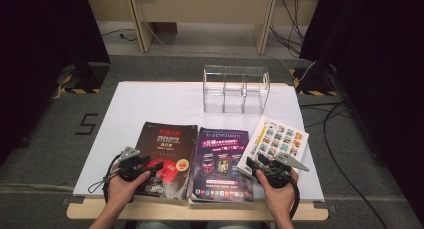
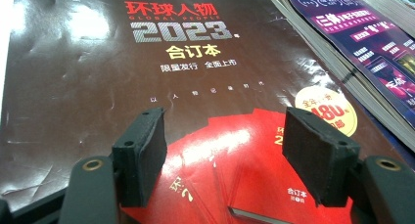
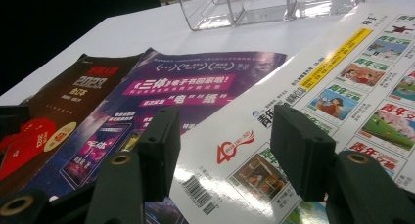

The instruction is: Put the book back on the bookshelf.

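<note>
three magazines: lay side by side along the near part of the white table top (image 1: 150, 101), each under or beside a gripper.
dark magazine (image 1: 165, 149): lay at the left, brown-black cover with a red patch and the year 2023 printed on it; its right edge lay against the purple one.
purple magazine (image 1: 222, 161): lay in the middle, flat, near edge close to the table's near edge.
white magazine (image 1: 280, 139): lay at the right, turned at a slant, cover printed with rows of small pictures; its near left corner lay by the purple magazine's right edge.
left gripper (image 1: 152, 165): sat in the person's left hand (image 1: 122, 186) over the near left part of the dark magazine; jaws stood apart with nothing between them, and the left gripper view showed the cover's red patch (image 2: 235, 160) in the gap.
right gripper (image 1: 255, 165): sat in the person's right hand (image 1: 277, 191) at the near corner of the white magazine; jaws stood apart, holding nothing; whether they touched the cover could not be told.
clear rack (image 1: 235, 89): stood at the far side of the table, right of the middle, well apart from the magazines; see-through, with upright dividers.
floor (image 1: 60, 139): grey carpet around the table, a black mark like a 5 to the left.
</note>
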The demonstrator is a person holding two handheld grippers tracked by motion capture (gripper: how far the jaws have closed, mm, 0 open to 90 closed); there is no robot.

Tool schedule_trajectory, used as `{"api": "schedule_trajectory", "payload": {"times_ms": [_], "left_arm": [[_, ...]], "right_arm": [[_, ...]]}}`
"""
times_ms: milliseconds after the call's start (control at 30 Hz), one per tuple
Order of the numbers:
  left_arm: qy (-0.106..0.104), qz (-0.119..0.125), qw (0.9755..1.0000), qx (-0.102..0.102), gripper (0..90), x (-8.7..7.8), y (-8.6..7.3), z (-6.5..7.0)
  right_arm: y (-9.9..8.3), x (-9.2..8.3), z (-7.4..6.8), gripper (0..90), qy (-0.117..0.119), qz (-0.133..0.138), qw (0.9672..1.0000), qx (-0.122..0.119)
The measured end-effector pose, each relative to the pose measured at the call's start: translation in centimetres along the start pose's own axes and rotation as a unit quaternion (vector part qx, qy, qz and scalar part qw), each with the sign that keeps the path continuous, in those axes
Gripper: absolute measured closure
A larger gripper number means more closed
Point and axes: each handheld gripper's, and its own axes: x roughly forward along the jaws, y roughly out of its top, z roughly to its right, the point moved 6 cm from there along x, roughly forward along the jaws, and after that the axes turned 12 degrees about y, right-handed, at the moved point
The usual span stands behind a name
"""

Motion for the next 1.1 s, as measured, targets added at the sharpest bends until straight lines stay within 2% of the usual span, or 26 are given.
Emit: {"api": "schedule_trajectory", "payload": {"times_ms": [200,300,400,500,600,667,800,933,967,1000,1033,1100], "left_arm": [[-0.004,-0.002,1.0000,0.004,31.6,-0.1,0.1,0.3],[-0.016,-0.002,0.9999,-0.001,31.7,-0.2,0.5,0.8],[-0.028,0.001,0.9996,-0.002,32.0,-0.1,1.2,1.5],[-0.055,-0.002,0.9985,-0.004,32.6,0.3,2.3,3.0],[-0.075,-0.008,0.9971,0.010,33.5,0.9,3.4,4.5],[-0.097,-0.017,0.9950,0.013,33.9,1.5,4.4,6.0],[-0.128,-0.026,0.9911,0.023,34.5,2.8,6.2,8.6],[-0.143,-0.034,0.9884,0.039,34.7,4.2,7.1,10.8],[-0.143,-0.034,0.9884,0.039,34.7,4.2,7.1,10.8],[-0.151,-0.038,0.9869,0.040,34.8,4.7,7.5,11.8],[-0.153,-0.038,0.9865,0.043,34.8,5.0,7.7,12.3],[-0.159,-0.040,0.9851,0.051,35.0,5.4,8.0,13.4]], "right_arm": [[0.5,-0.8,0.7,45.3,-0.011,0.002,0.9999,0.008],[1.4,-2.0,1.9,46.8,-0.032,0.009,0.9992,0.024],[1.9,-3.1,3.7,49.1,-0.059,-0.006,0.9972,0.046],[1.9,-3.6,5.4,50.7,-0.080,-0.021,0.9944,0.066],[2.0,-4.1,7.0,51.6,-0.093,-0.032,0.9915,0.086],[2.3,-4.4,7.8,51.7,-0.096,-0.031,0.9892,0.106],[3.0,-5.1,9.3,51.7,-0.114,-0.044,0.9852,0.120],[3.1,-5.4,10.4,51.5,-0.124,-0.060,0.9808,0.138],[3.1,-5.4,10.4,51.5,-0.124,-0.060,0.9808,0.138],[2.9,-5.7,11.0,51.4,-0.129,-0.066,0.9786,0.146],[2.9,-5.8,11.1,51.3,-0.132,-0.066,0.9771,0.153],[2.9,-6.0,11.5,50.8,-0.137,-0.067,0.9762,0.154]]}}
